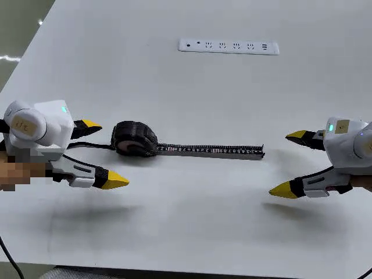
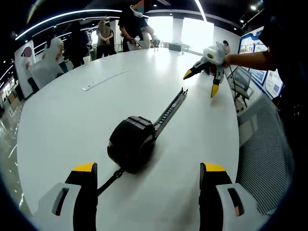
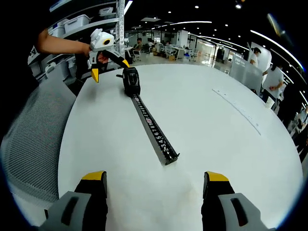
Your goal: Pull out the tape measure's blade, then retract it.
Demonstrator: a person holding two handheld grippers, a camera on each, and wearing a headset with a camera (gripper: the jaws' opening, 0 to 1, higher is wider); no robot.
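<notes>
1. A white tabletop (image 1: 174, 232) spreads across the head view, with a black, round, ribbed tape measure case (image 1: 134, 138) lying on it left of centre.
2. The dark, number-marked blade (image 1: 210, 150) is drawn out of the case and lies flat on the table. Its long axis runs left to right across the head view.
3. The case sits at the blade's left end. The blade's free end (image 1: 261, 153) points right, toward the right gripper (image 1: 281, 164).
4. A thin black strap (image 1: 93, 144) trails from the case's other side, toward the left gripper (image 1: 110, 154).
5. The left gripper is white with black, yellow-tipped jaws. The jaws are spread wide and hold nothing. In the left gripper view the case lies just ahead of the tips, in line with the gap between them, and nothing touches.
6. The right gripper, of the same make, also has its jaws spread wide and empty. In the right gripper view the blade's free end lies a little ahead of the tips, aimed at the gap between them, without touching.
7. The two grippers face each other along the line of the blade, one at each end.
8. A long white power strip (image 1: 228, 46) lies near the table's far edge, well apart from the tape measure.
</notes>
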